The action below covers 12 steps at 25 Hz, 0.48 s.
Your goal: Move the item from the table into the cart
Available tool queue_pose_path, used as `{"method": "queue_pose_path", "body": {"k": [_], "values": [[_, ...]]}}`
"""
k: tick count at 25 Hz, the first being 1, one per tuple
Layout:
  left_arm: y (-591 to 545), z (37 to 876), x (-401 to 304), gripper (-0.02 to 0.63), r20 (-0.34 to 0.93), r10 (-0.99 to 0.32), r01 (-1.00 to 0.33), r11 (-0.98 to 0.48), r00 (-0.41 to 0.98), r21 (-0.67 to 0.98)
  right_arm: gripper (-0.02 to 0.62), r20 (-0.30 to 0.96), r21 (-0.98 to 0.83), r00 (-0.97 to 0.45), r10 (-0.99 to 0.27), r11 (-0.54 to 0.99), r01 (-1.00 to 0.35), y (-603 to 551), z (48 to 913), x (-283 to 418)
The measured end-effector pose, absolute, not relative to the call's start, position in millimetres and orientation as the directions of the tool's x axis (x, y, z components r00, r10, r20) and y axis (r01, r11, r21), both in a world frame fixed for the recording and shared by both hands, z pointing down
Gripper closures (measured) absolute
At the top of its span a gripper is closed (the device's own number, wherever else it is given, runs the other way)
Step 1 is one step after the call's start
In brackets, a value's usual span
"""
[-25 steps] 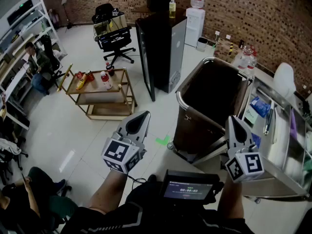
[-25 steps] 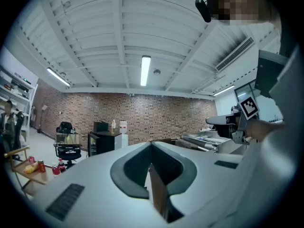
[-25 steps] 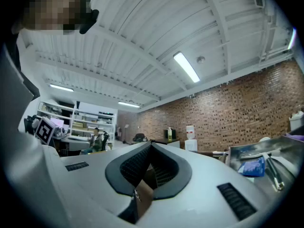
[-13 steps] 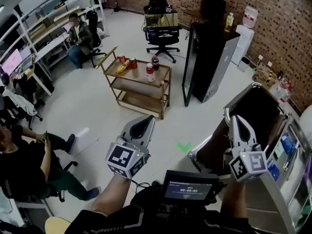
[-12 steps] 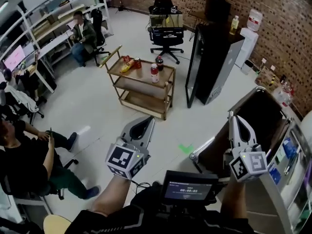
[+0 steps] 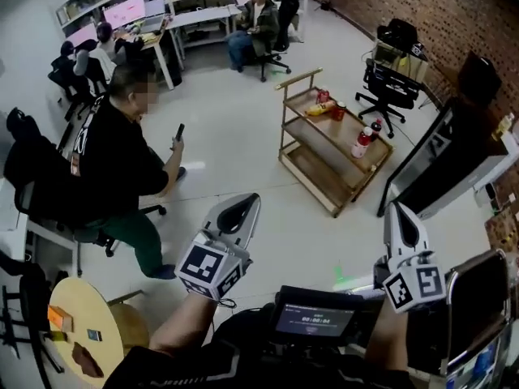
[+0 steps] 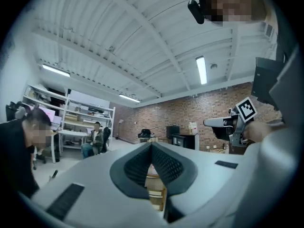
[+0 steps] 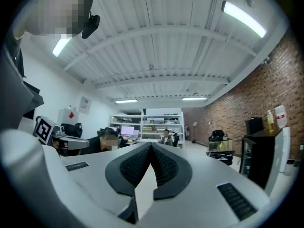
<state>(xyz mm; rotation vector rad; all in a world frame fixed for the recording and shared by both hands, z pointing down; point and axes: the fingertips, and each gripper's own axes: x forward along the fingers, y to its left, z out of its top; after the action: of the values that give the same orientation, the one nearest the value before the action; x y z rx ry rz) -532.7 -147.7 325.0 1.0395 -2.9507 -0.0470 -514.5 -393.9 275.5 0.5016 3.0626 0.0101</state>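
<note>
The head view shows a three-tier wooden table (image 6: 318, 177) on wheels at upper right. On its top stand a red-labelled bottle (image 6: 360, 144), a dark bottle (image 6: 375, 126), two red cans (image 6: 323, 96) and a banana (image 6: 318, 110). The metal cart (image 6: 478, 267) with its dark bin pokes in at the lower right edge. My left gripper (image 6: 243, 203) (image 7: 152, 146) and right gripper (image 6: 403, 211) (image 8: 151, 146) are held level over the floor, well short of the table. Both are shut with nothing between the pads.
A person in black (image 6: 122, 160) holding a phone sits close on the left. A small round wooden table (image 6: 81, 331) is at lower left. A black cabinet (image 6: 454, 160) and an office chair (image 6: 389, 71) stand behind the wooden table. Desks with seated people (image 6: 259, 10) line the back.
The view has swung left: the metal cart slid to the right edge, the wooden table shifted right, and the person in black came into sight. Both grippers stayed shut.
</note>
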Motion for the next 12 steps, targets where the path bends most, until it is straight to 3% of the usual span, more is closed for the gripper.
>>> {"method": "queue_pose_path", "body": {"k": [5,12], "values": [[-51,325,-561,0.606,0.029,-0.436,-0.435,0.900,-0.900,0.030,0.594,-0.042,-0.021,-0.860,0.509,0.860,0.510,-303,280,-593],[95,325,-541,0.606,0.035,-0.115,-0.115,0.993,-0.993,-0.005,0.594,-0.063,-0.038,-0.623,0.780,0.622,0.782,-130,286,-663]]}}
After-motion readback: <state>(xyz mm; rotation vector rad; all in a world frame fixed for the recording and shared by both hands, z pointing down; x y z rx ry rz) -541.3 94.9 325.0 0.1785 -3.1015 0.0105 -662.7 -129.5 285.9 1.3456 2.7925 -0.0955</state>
